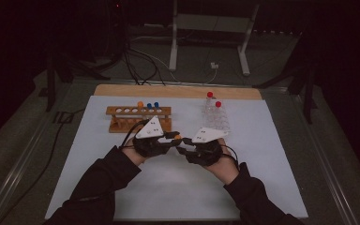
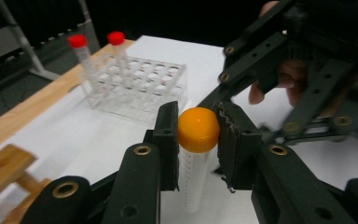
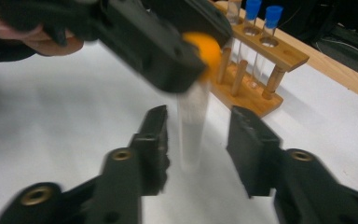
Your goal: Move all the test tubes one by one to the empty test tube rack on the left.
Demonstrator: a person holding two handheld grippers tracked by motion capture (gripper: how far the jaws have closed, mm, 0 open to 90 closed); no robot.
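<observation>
Nearest, above the white tabletop (image 1: pixel 168 187), two tongs meet over one tube. The left tongs (image 2: pixel 198 135) clamp the orange cap (image 2: pixel 198 129) of a clear tube (image 2: pixel 193 179) — the pads press on both sides of the cap. The tube hangs upright, cap up, long axis vertical, its body between the jaws of the right tongs (image 3: pixel 196 140), which stand narrowly apart on either side of it without touching.

Farther back stand two racks. The wooden rack (image 1: pixel 138 118) carries three capped tubes — one orange, two blue. The clear plastic rack (image 2: pixel 137 84) to its right holds two red-capped tubes.
</observation>
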